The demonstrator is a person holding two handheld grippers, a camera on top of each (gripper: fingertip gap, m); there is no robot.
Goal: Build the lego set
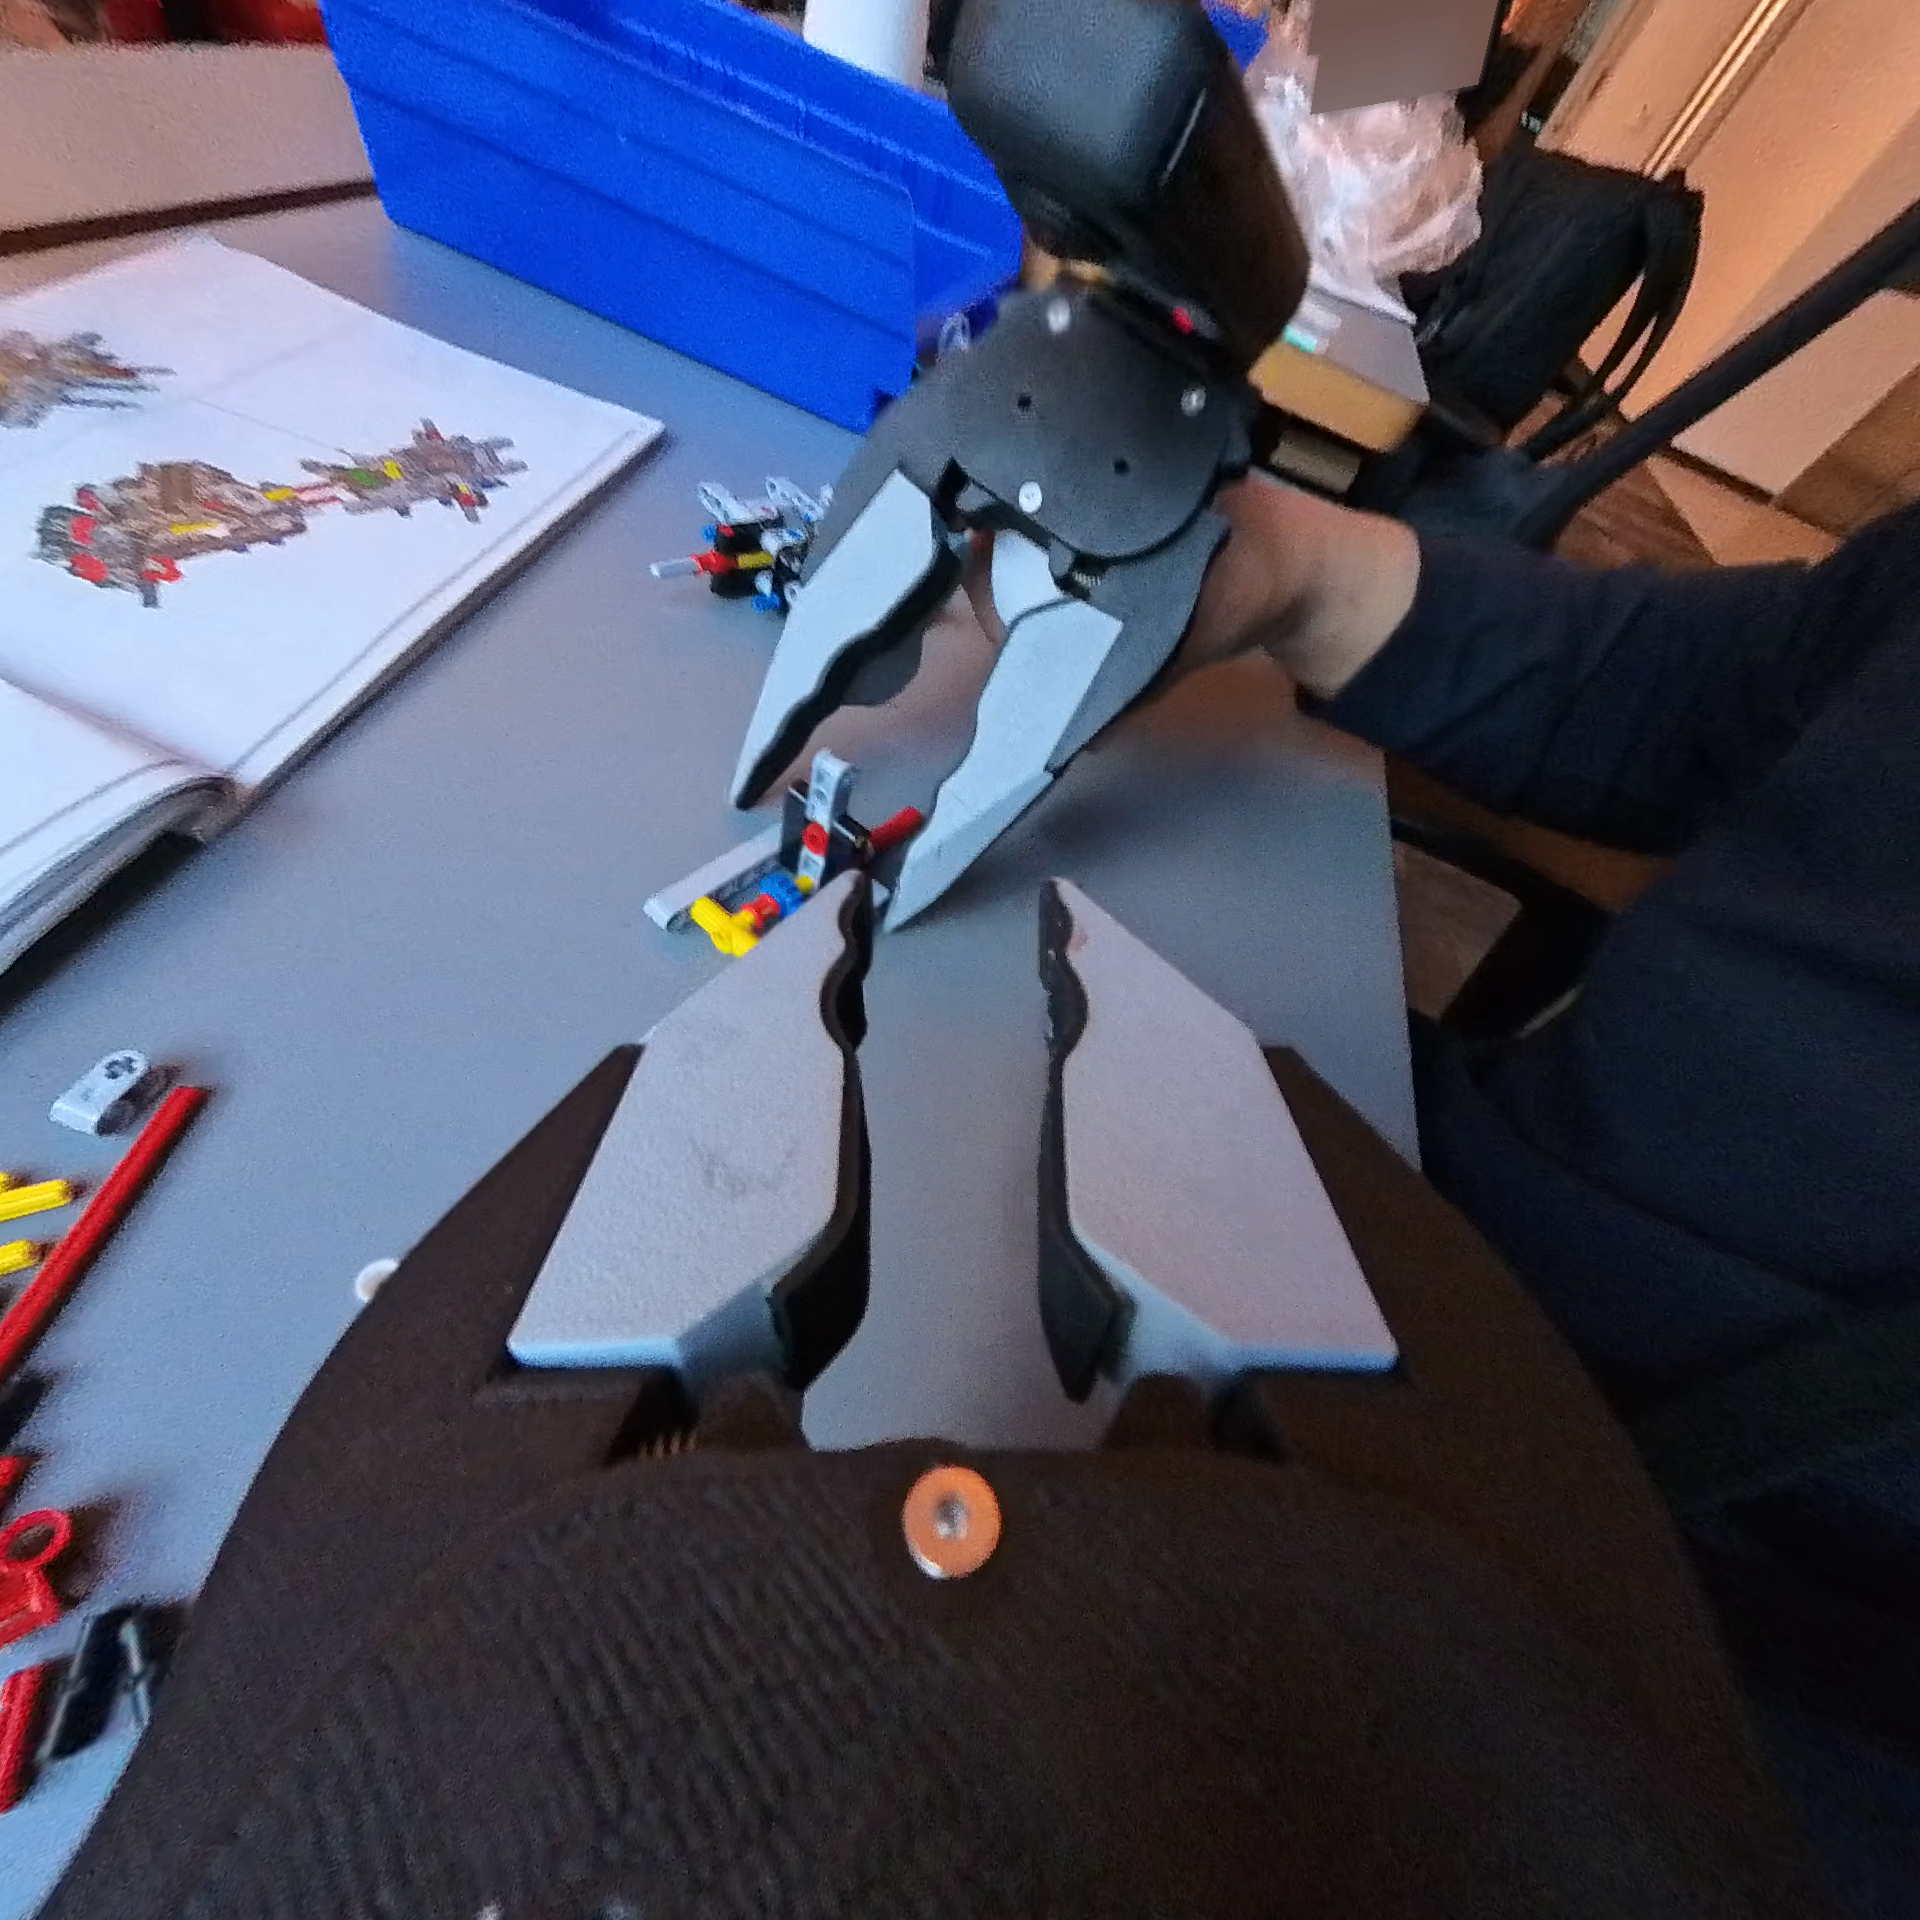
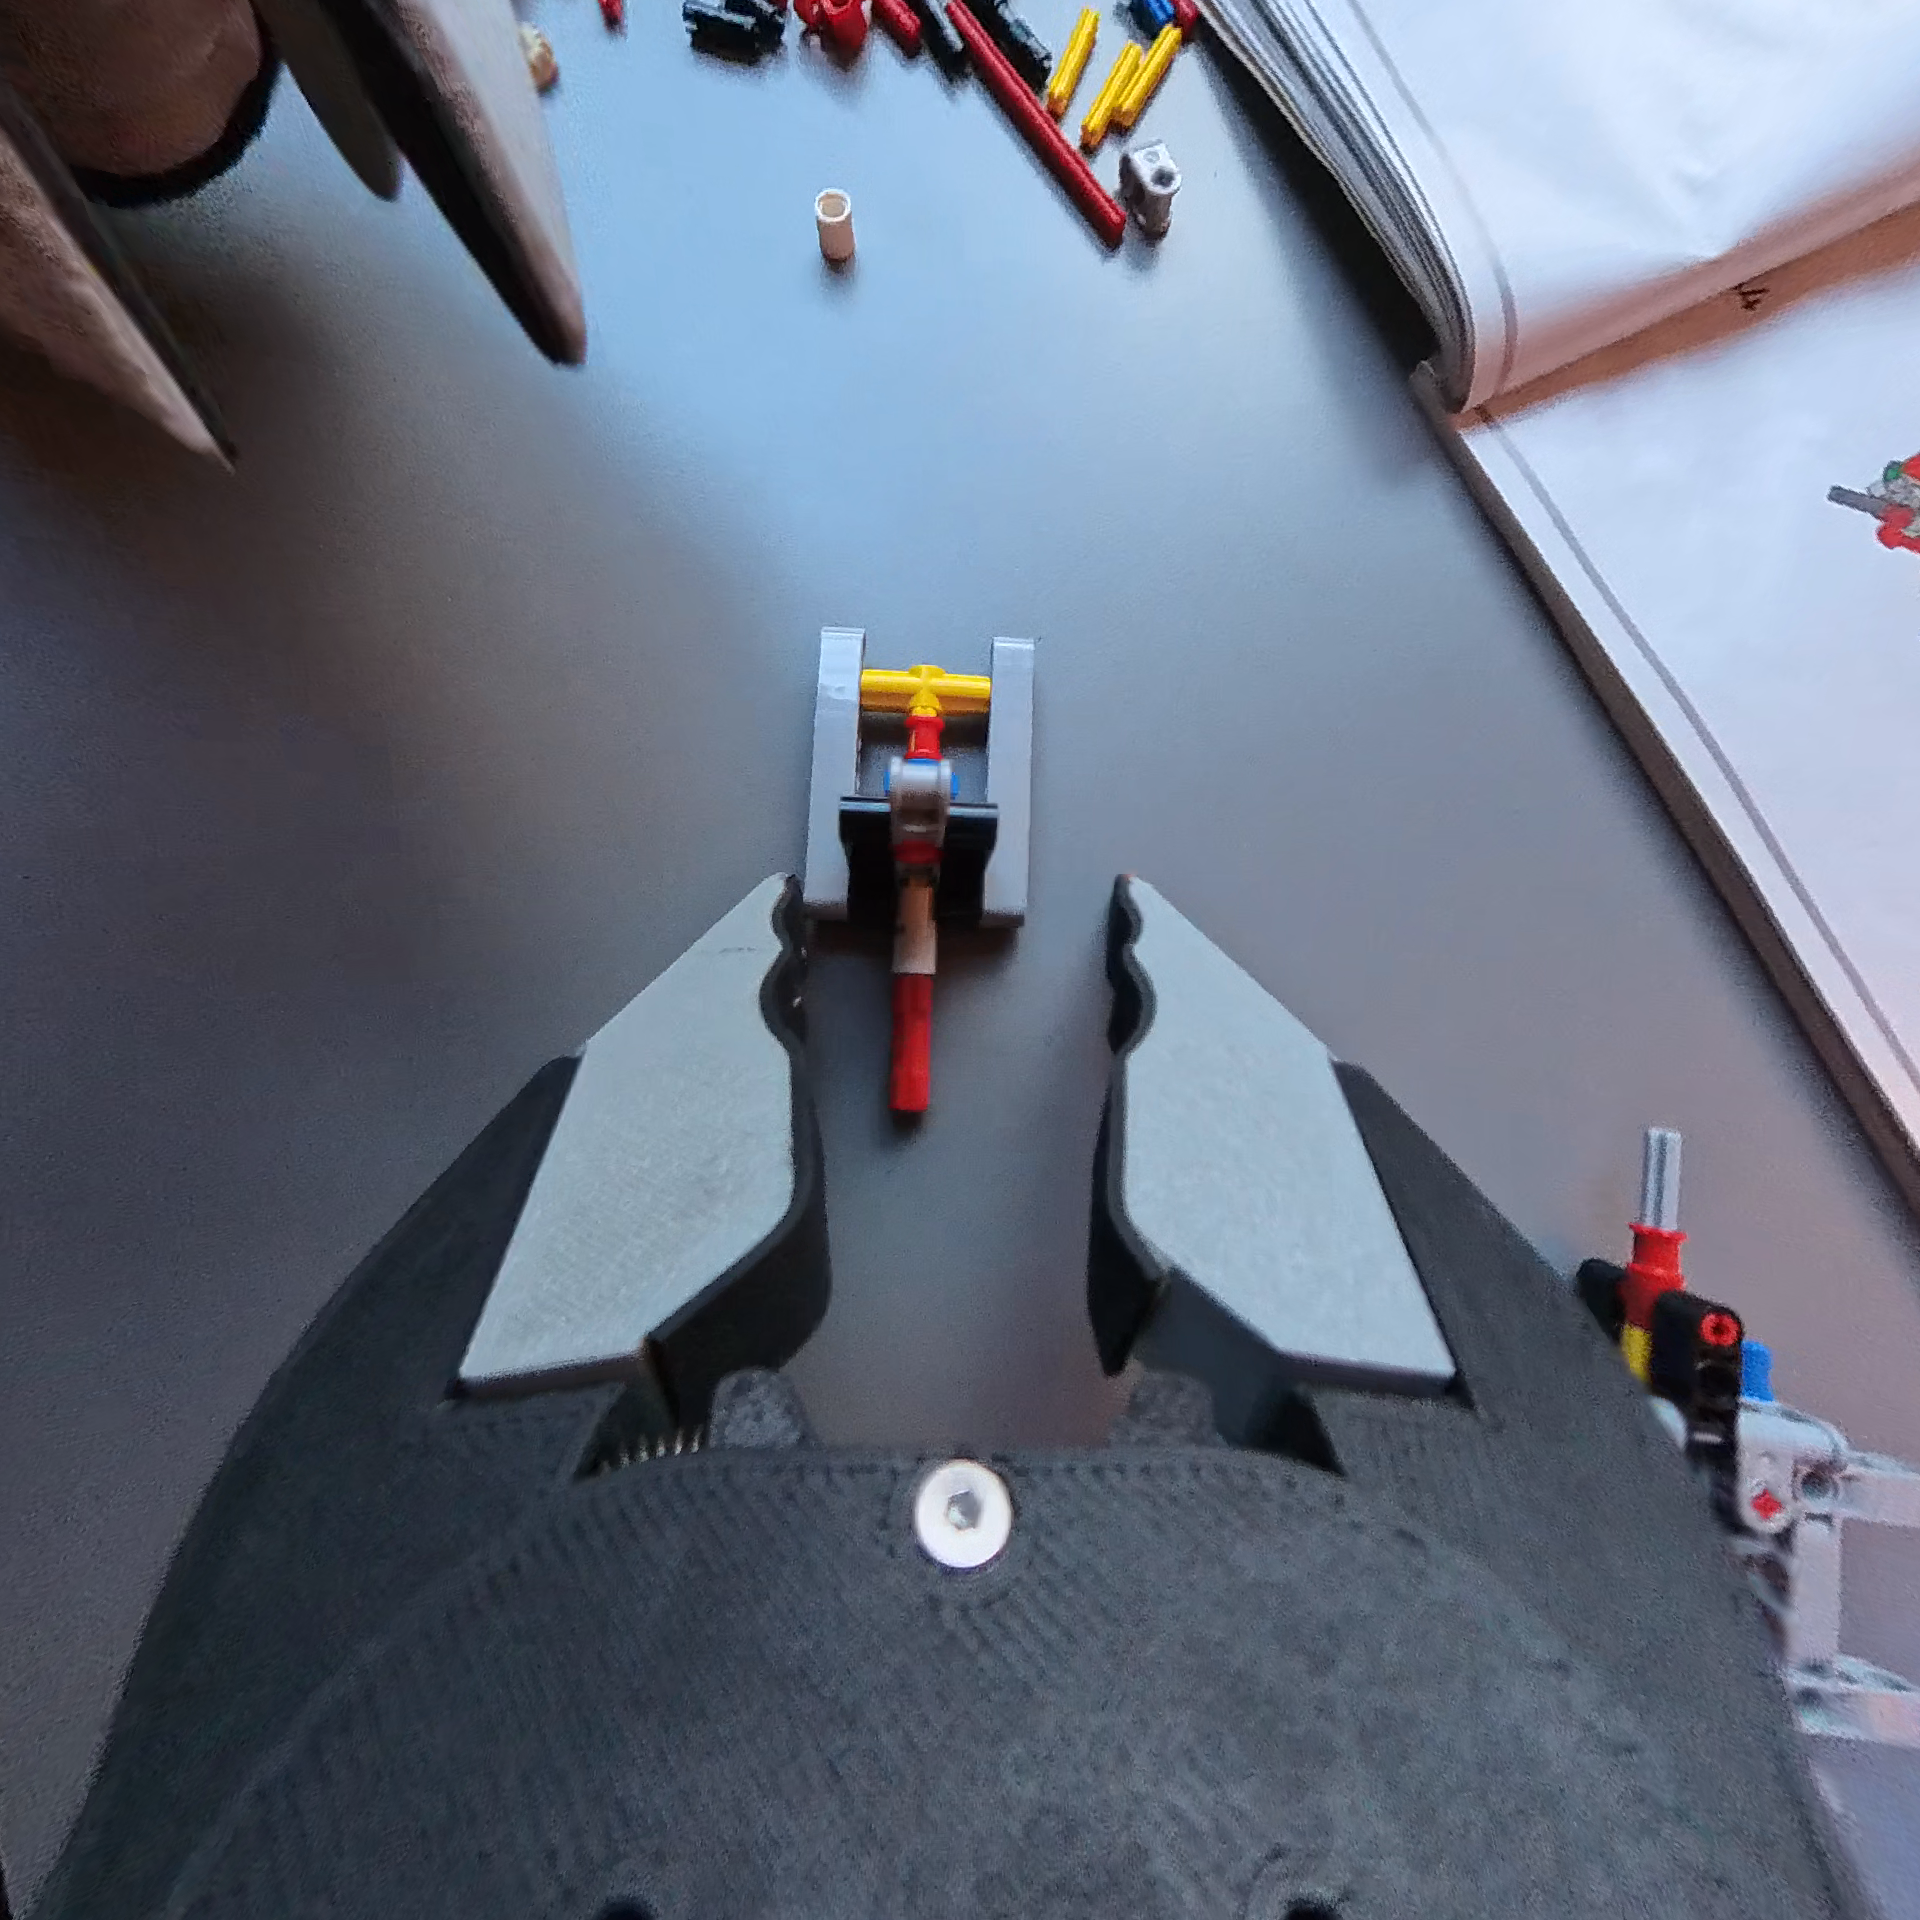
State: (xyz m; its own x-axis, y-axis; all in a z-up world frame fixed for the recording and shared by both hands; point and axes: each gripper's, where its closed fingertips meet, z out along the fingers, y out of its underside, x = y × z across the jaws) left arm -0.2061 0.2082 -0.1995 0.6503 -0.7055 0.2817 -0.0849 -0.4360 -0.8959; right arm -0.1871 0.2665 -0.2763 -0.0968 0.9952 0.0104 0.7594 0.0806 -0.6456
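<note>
Plastic brick assembly (image 1: 790,873), grey frame with red axle, sat on the grey counter (image 1: 416,935); left claw (image 1: 956,894) apart, empty, beside it.

Right view: right claw (image 2: 951,904) apart, straddling the red axle (image 2: 911,1029). Judged light, rigid, snap-fit; grip the frame sides.

Left gripper (image 1: 956,894) low over the table, fingers spread a little, nothing between the pads. Right gripper (image 2: 956,894) angled steeply down, tips near the surface, jaws wide apart, pads pressing on nothing; from the left wrist view it (image 1: 821,862) points toward the camera. A hand (image 1: 1299,582) grips its handle, with a dark sleeve (image 1: 1621,665) on the forearm stretching in from the right.
</note>
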